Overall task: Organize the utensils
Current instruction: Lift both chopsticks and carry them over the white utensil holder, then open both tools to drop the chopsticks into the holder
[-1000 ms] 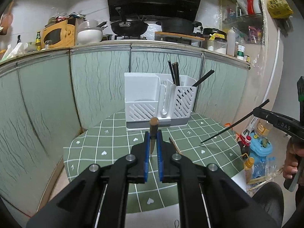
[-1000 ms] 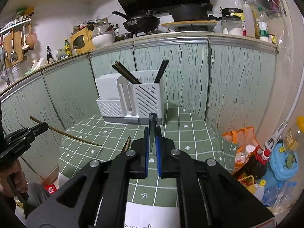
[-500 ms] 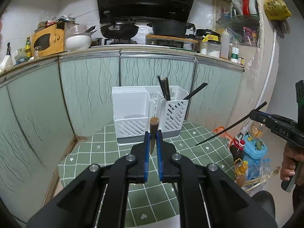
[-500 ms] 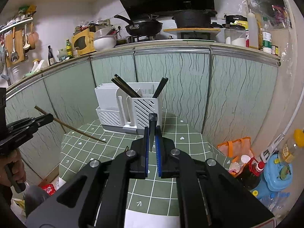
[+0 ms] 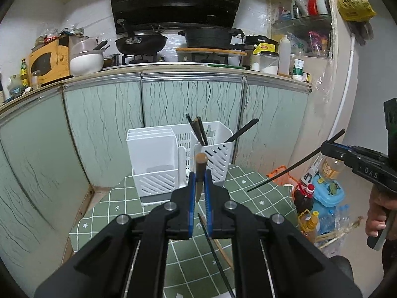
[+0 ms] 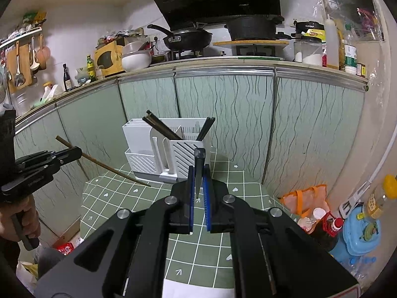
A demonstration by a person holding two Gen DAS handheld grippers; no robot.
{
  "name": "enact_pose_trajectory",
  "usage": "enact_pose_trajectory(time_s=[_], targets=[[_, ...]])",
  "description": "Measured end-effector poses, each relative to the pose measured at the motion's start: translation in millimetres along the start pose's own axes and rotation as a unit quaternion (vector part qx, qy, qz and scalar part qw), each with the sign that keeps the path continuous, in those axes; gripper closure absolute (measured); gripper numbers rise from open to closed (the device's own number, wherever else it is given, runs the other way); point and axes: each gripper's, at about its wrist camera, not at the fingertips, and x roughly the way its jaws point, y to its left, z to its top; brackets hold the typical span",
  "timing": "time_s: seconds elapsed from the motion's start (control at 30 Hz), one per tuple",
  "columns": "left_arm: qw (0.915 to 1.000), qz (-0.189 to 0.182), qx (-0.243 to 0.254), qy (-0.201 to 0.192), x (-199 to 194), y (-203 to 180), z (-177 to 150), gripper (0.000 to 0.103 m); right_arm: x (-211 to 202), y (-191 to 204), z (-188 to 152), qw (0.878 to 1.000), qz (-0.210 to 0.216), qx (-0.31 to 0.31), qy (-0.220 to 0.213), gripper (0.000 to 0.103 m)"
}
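Note:
A white utensil rack (image 5: 173, 159) stands at the far side of the green tiled table (image 5: 119, 208), with dark chopsticks (image 5: 198, 131) standing in its right cup. My left gripper (image 5: 199, 186) is shut on a brown wooden chopstick (image 5: 200, 171), seen end-on, in front of the rack. It also shows in the right wrist view (image 6: 104, 166), slanting down toward the table. My right gripper (image 6: 197, 181) is shut on a black chopstick (image 6: 199, 166); it shows in the left wrist view (image 5: 295, 164) at the right. Loose chopsticks (image 5: 215, 248) lie on the table below my left gripper.
Green cabinet doors (image 5: 191, 109) rise just behind the table, under a counter with pans and jars. Bottles, an orange bag (image 6: 305, 198) and a blue container (image 6: 362, 231) crowd the floor to the right of the table.
Both grippers have risen and come closer to the rack, each still holding its chopstick. The left view has swung right, so the rack sits more to the left.

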Motion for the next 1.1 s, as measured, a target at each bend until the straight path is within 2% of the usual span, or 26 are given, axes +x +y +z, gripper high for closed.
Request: enact_pose_trajectory(time_s=[0.4,0.77,0.9,1.1], targets=[[0.9994,-0.016,0.010,-0.028,4,-20,48,0.096,-1,0,40,1.000,0.013,-0.002,-0.013,0.097],[0.9987,-0.015,0.016,-0.046,19,-25,94,0.096,2,12,90,0.998,0.029,-0.019,-0.043,0.097],[0.9989,-0.019,0.015,-0.039,33,-22,104,0.096,13,15,106,0.998,0.029,-0.023,-0.046,0.097],[0.9991,-0.024,0.021,-0.026,63,-14,114,0.096,53,9,117,0.999,0.024,-0.020,-0.026,0.097]])
